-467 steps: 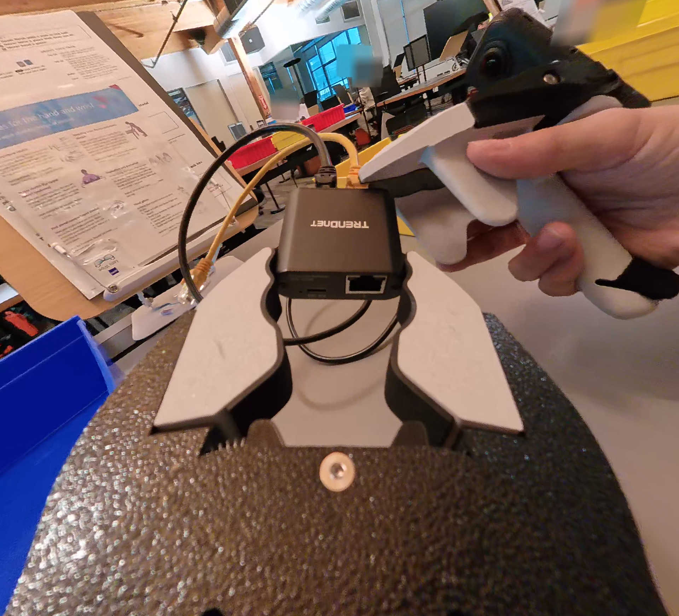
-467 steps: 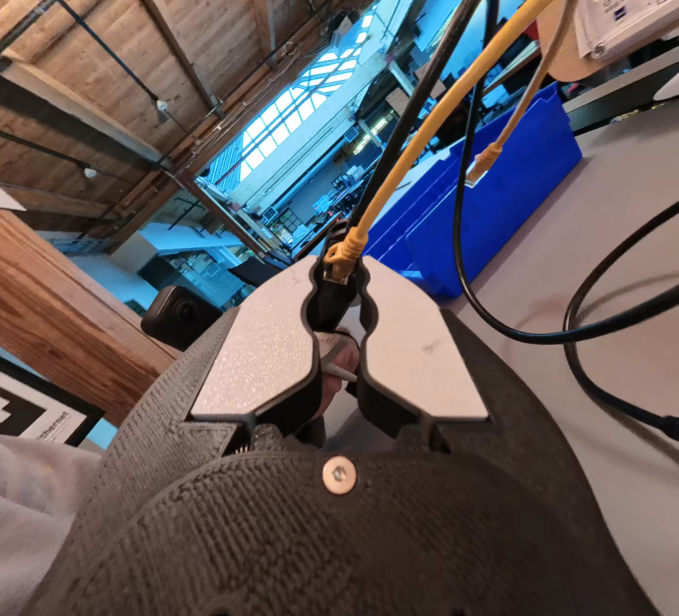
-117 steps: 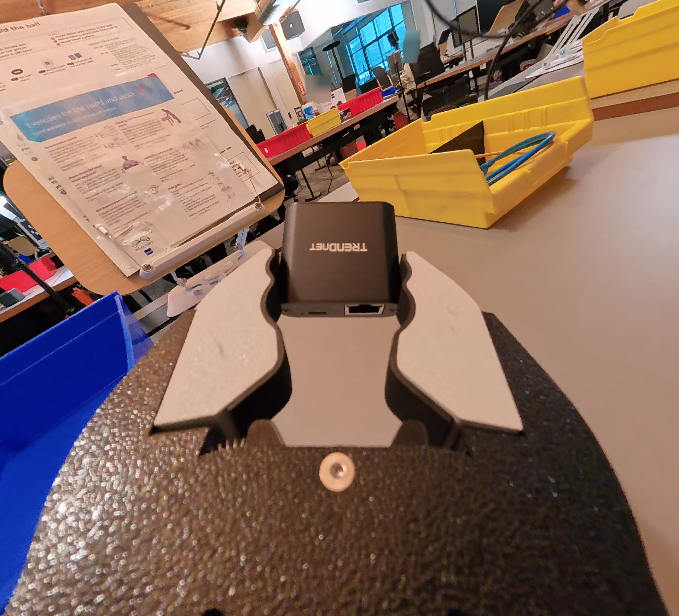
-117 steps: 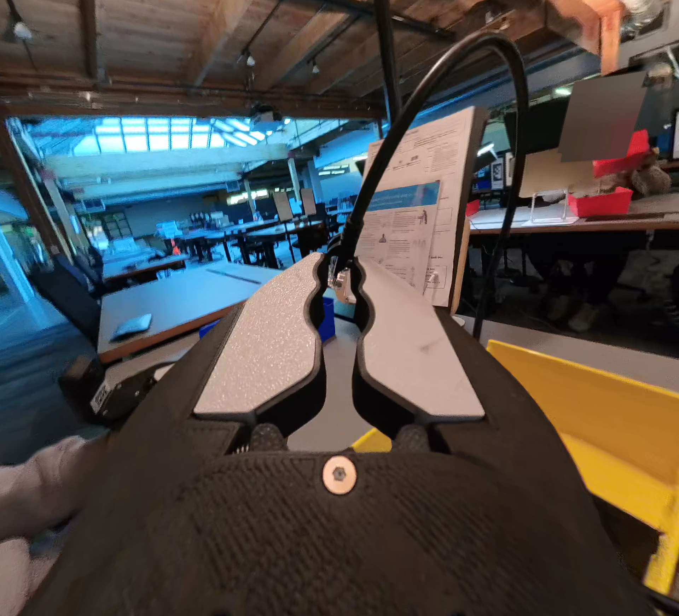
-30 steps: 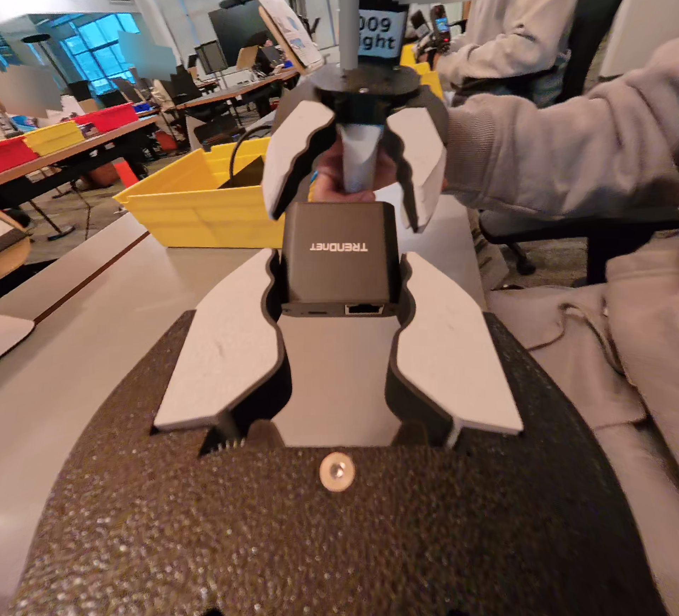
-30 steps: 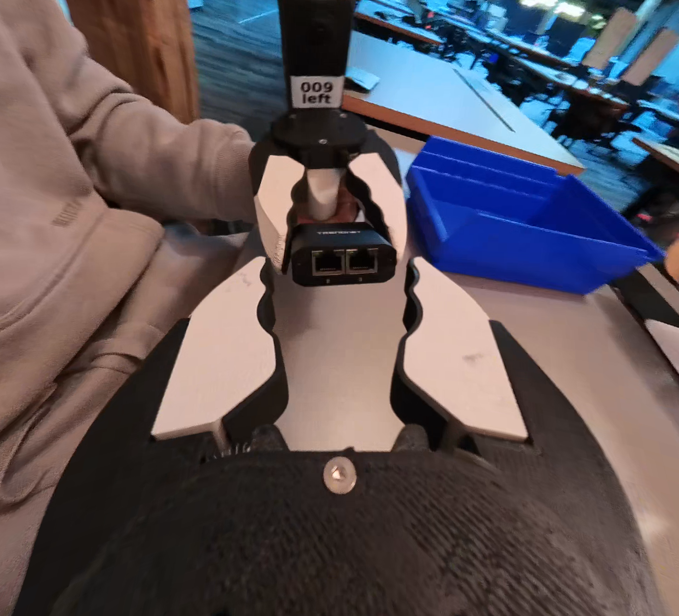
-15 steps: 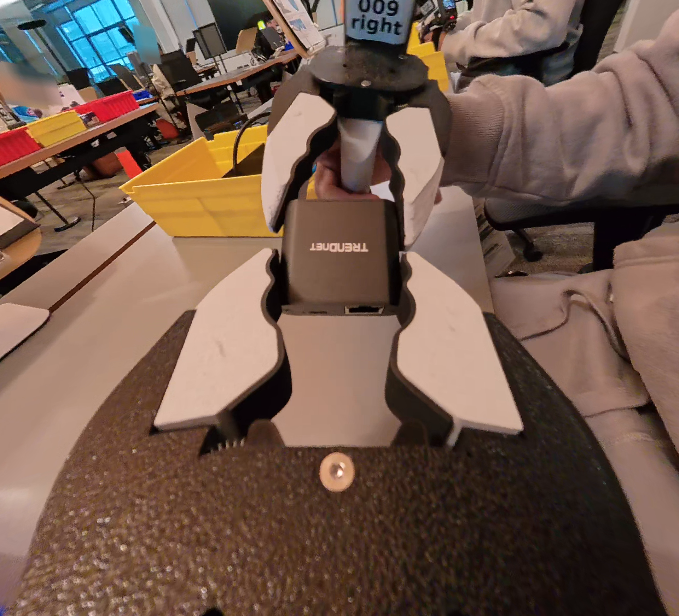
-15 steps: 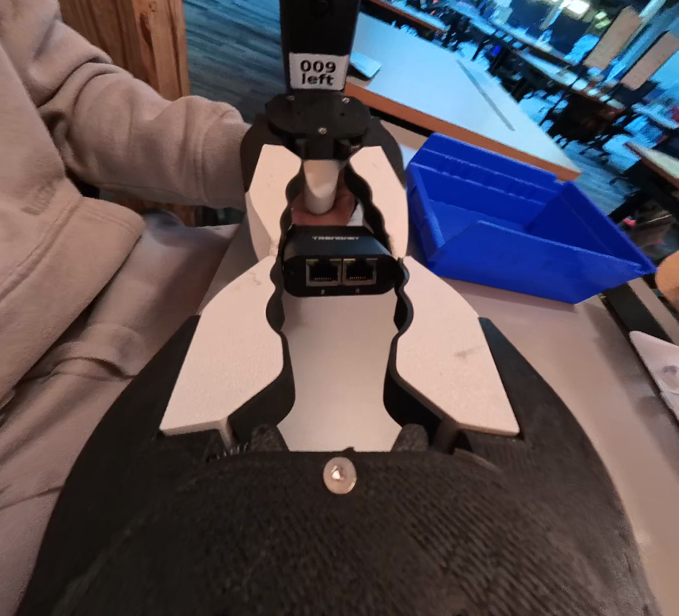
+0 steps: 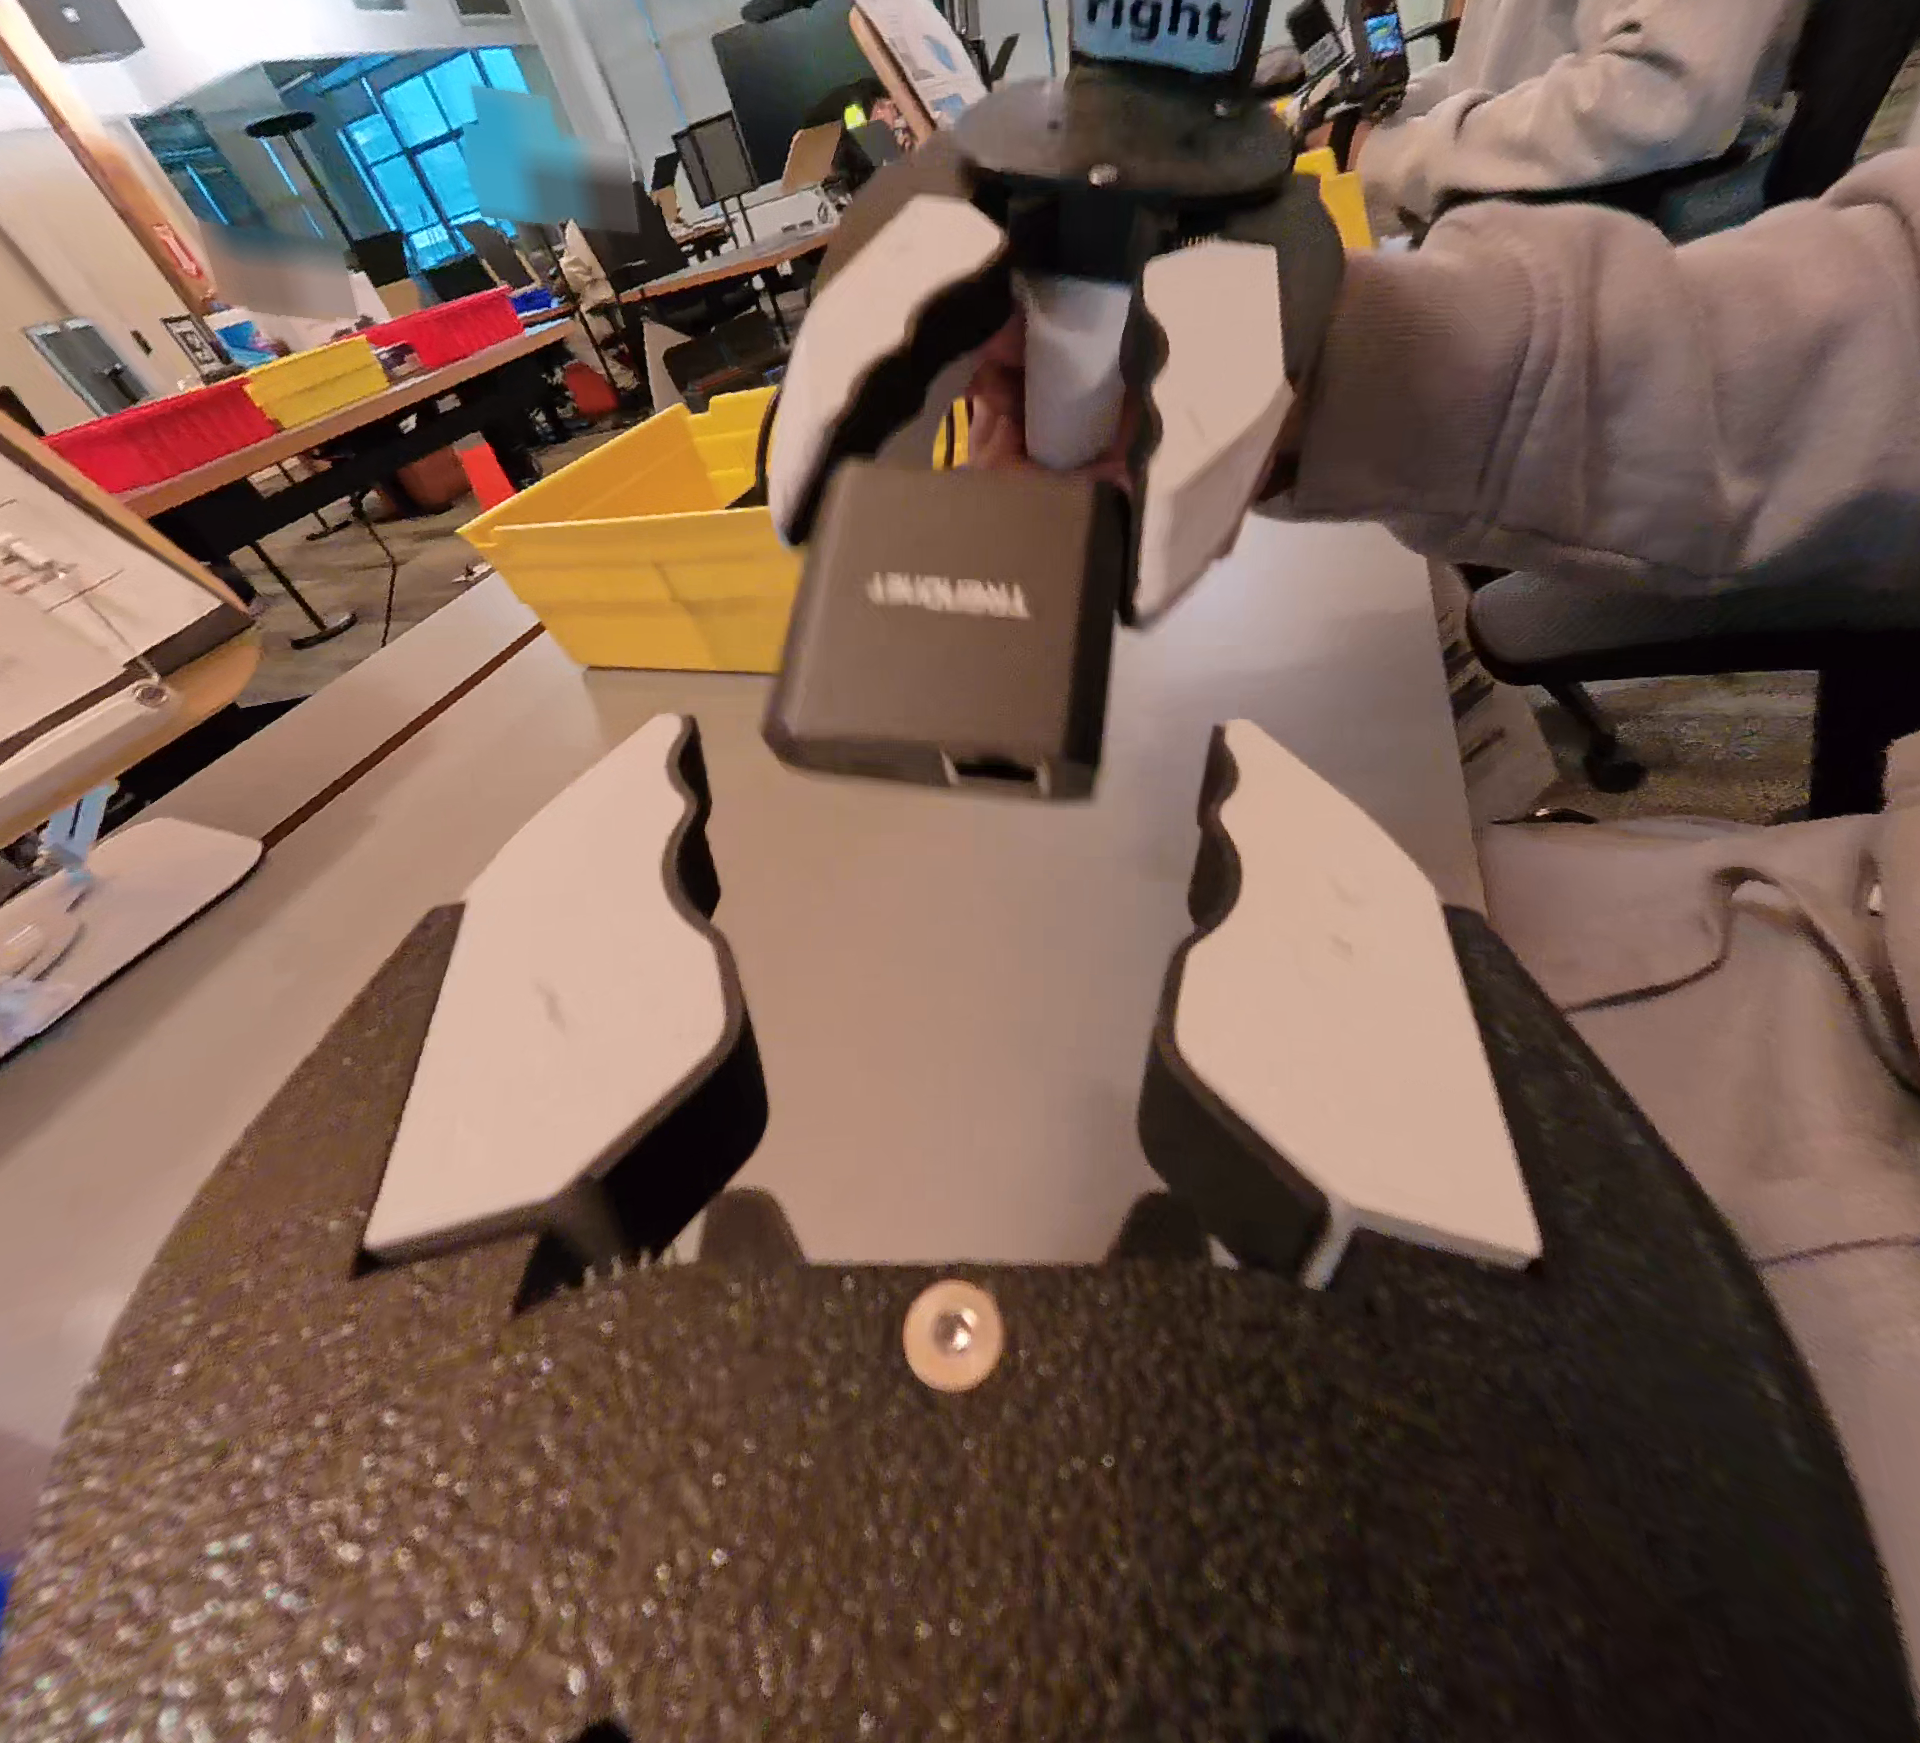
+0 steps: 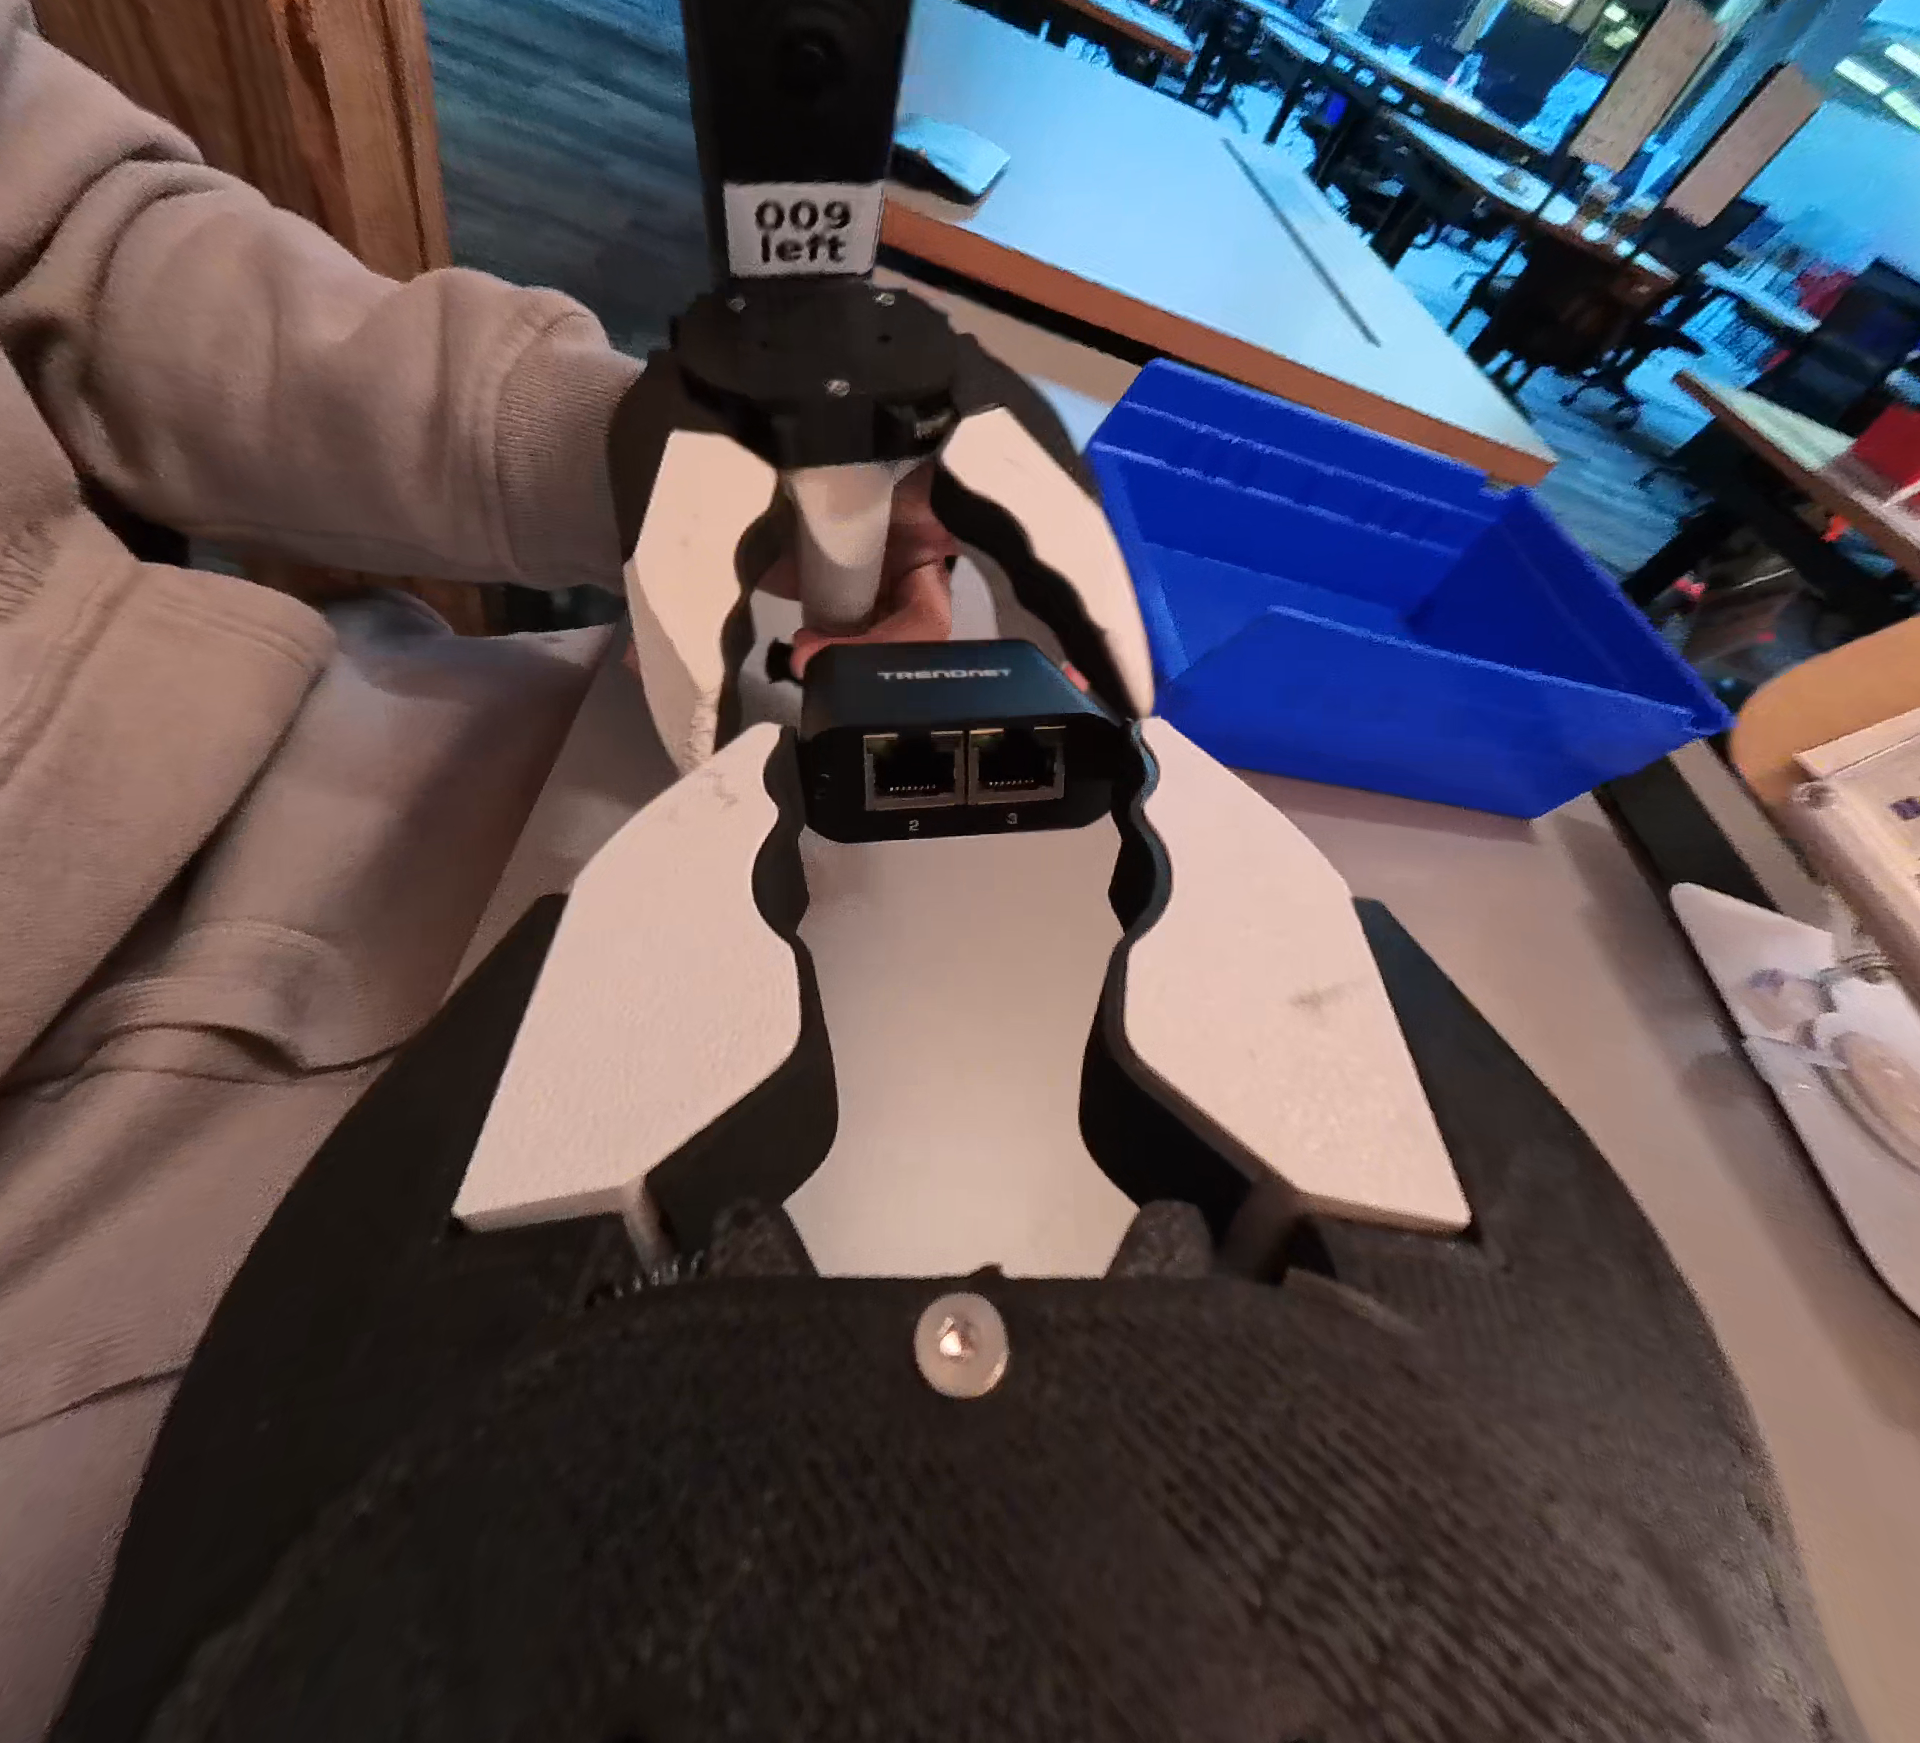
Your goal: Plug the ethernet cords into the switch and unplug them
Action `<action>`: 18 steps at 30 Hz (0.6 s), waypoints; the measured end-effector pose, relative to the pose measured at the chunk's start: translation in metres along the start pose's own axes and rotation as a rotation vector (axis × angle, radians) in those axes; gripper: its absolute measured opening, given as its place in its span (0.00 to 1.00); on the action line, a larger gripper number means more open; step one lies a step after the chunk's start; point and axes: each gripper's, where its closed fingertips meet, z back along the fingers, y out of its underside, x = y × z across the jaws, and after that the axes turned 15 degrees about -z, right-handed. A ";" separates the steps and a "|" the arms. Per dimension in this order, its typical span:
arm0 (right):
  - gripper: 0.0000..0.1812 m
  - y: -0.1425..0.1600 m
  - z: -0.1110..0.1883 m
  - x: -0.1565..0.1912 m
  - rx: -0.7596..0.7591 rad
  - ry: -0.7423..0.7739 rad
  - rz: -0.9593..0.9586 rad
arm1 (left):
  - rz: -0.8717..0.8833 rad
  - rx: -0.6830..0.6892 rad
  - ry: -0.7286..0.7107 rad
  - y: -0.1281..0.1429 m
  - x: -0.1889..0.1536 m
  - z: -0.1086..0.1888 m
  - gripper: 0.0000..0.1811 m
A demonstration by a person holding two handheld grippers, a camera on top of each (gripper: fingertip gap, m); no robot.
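Observation:
The black switch [image 9: 935, 623] is clamped at its far end between the fingers of my right gripper [image 9: 961, 571], which faces me in the left wrist view. My left gripper [image 9: 951, 748] is open wide, its fingertips just short of the switch and apart from it. In the right wrist view my right gripper [image 10: 956, 743] is shut on the switch [image 10: 956, 758], whose two front ports are empty. The left gripper's fingers [image 10: 675, 571] stand spread behind it. No cord is plugged in.
A yellow bin [image 9: 644, 571] with cords in it stands behind the switch. A blue bin [image 10: 1351, 654] sits on the grey table [image 10: 1507, 914]. A tilted document stand [image 9: 83, 613] is at the left. The person's sleeve [image 9: 1610, 384] and lap are close. Less than 4 cm separates the two grippers' tips.
My left gripper has opened, let go of the switch and drawn back a little. My right gripper has closed on the switch's far end and now holds it, slightly tilted.

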 end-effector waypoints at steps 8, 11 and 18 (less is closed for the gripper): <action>0.32 -0.009 0.094 -0.134 0.194 0.479 0.056 | 0.059 0.020 -0.101 0.015 0.020 0.009 0.47; 0.32 0.002 0.177 -0.229 0.331 0.886 0.014 | 0.074 0.022 -0.110 0.020 0.022 0.009 0.45; 0.32 0.090 0.264 -0.334 0.559 1.187 -0.283 | 0.094 0.067 -0.092 0.038 0.017 0.003 0.42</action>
